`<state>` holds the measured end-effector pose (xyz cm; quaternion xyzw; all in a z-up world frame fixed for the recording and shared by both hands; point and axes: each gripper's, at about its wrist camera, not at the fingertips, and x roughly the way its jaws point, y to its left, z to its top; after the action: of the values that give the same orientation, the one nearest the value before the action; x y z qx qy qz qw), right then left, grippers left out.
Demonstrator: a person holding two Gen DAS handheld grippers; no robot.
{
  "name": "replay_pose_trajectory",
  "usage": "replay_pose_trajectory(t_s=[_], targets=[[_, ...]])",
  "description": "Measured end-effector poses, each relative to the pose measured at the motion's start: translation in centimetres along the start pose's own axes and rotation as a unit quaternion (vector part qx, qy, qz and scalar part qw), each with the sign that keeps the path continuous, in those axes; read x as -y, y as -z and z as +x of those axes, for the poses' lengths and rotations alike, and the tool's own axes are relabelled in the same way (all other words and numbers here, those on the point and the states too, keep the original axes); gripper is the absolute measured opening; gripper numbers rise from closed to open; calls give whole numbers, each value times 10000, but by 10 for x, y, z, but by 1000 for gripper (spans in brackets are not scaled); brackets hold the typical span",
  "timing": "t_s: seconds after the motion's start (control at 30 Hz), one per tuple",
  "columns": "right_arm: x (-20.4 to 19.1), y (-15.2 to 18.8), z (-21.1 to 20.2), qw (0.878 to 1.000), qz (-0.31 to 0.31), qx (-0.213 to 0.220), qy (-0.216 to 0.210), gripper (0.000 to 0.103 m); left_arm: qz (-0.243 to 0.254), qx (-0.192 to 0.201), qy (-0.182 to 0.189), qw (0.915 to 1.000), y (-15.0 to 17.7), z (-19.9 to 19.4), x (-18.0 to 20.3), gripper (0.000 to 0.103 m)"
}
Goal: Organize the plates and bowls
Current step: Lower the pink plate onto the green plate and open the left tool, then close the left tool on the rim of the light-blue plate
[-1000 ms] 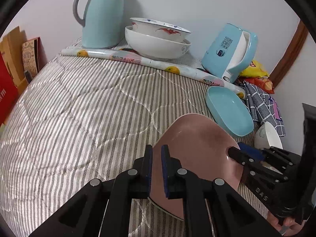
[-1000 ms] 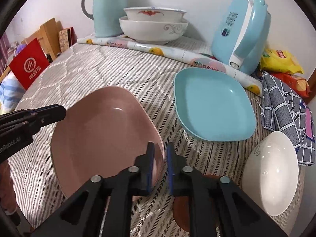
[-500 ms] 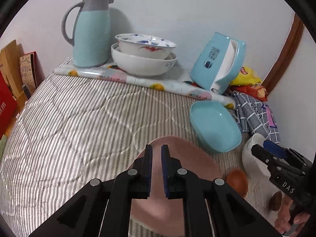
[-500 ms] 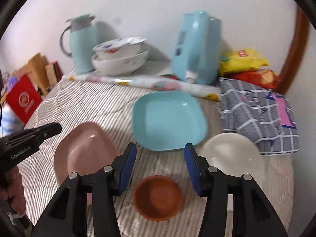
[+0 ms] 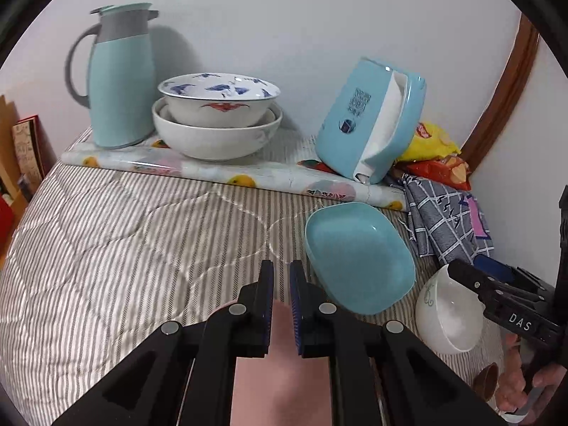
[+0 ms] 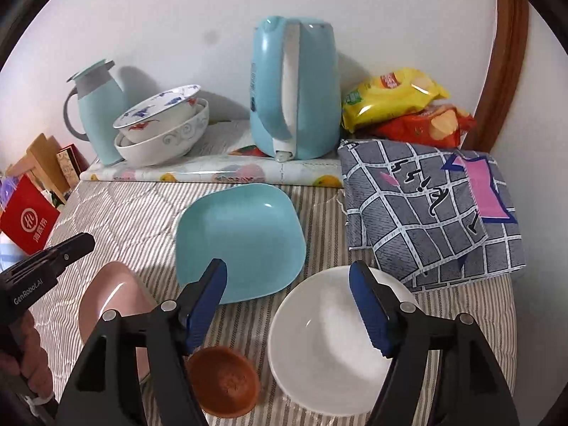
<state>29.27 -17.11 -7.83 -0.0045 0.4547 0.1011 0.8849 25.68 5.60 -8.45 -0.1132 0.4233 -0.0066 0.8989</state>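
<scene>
Now the left gripper (image 5: 281,277) has its fingers nearly together, clamped on the near edge of the pink plate (image 6: 106,301), whose rim shows in the narrow gap between them and runs back under the gripper body. Ahead of those fingers and slightly to their right lies the blue plate (image 5: 358,259) on the striped bed cover (image 5: 124,248). The right gripper (image 6: 289,284) hovers with its fingers wide apart, holding nothing. The white bowl (image 6: 330,348) sits just beneath its right finger, the rim passing under the blue pad. The small brown bowl (image 6: 223,385) rests below and behind the left finger, just beside the white bowl. Two stacked patterned bowls (image 5: 216,117) stand well beyond both grippers, by the wall.
</scene>
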Motion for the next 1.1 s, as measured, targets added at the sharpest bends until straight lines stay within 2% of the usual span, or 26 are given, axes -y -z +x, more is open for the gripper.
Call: replay_pose_trajectory(t_s=[0.23, 0.4, 0.53, 0.63, 0.73, 0.77, 1.1], targets=[[3, -10, 21, 9999, -69, -80, 54, 71, 76, -178, -41, 9998, -11, 31, 10, 10], [2, -16, 42, 9995, -46, -290, 86, 62, 8, -424, 19, 9991, -16, 55, 13, 10], [0, -20, 59, 9989, -101, -442, 103, 50, -22, -605, 16, 9982, -17, 72, 14, 10], [-1, -22, 69, 9981, -135, -585, 105, 48, -24, -719, -38, 9974, -19, 84, 15, 10], [-2, -24, 77, 9977, -189, -640, 150, 48, -10, -761, -90, 9971, -23, 91, 16, 29], [-2, -25, 79, 9976, -180, -658, 140, 48, 0, -756, -123, 9971, -25, 92, 16, 31], [-1, -26, 98, 9959, -174, -882, 113, 48, -23, -1014, -86, 9948, -34, 115, 15, 31]])
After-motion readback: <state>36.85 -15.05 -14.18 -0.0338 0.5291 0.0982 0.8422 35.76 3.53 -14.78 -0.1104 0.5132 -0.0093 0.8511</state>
